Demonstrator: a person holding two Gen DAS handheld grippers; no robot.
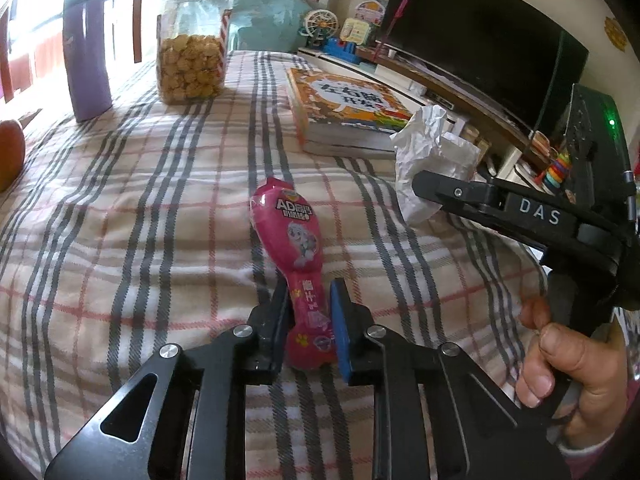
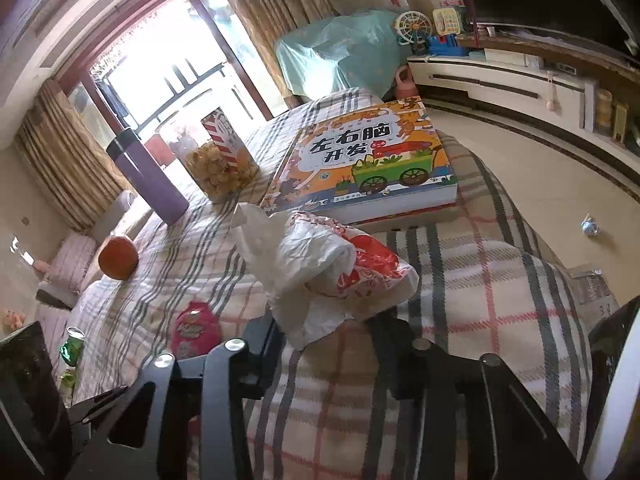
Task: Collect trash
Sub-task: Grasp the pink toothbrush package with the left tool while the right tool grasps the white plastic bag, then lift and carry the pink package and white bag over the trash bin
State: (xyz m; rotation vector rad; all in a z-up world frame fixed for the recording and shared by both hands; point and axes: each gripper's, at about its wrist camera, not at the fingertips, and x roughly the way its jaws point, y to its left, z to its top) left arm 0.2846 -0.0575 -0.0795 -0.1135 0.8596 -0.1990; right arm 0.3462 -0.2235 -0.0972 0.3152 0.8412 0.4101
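A pink snack wrapper (image 1: 298, 252) lies on the plaid blanket (image 1: 120, 220); it also shows in the right wrist view (image 2: 196, 328). My left gripper (image 1: 310, 320) is shut on the wrapper's near end, with a blue pad on the right finger. A crumpled white paper and plastic bag with red print (image 2: 320, 268) sits between the fingers of my right gripper (image 2: 324, 332), which is shut on it. In the left wrist view the white bundle (image 1: 424, 156) hangs from the right gripper (image 1: 424, 184).
A children's book (image 2: 368, 160), a clear jar of snacks (image 1: 192, 44), a purple bottle (image 1: 86, 52) and an orange (image 2: 118, 258) stand on the blanket. A green wrapper (image 2: 72, 346) lies at the left. A TV (image 1: 480, 36) and toys stand behind. Blue trash (image 2: 590, 226) lies on the floor.
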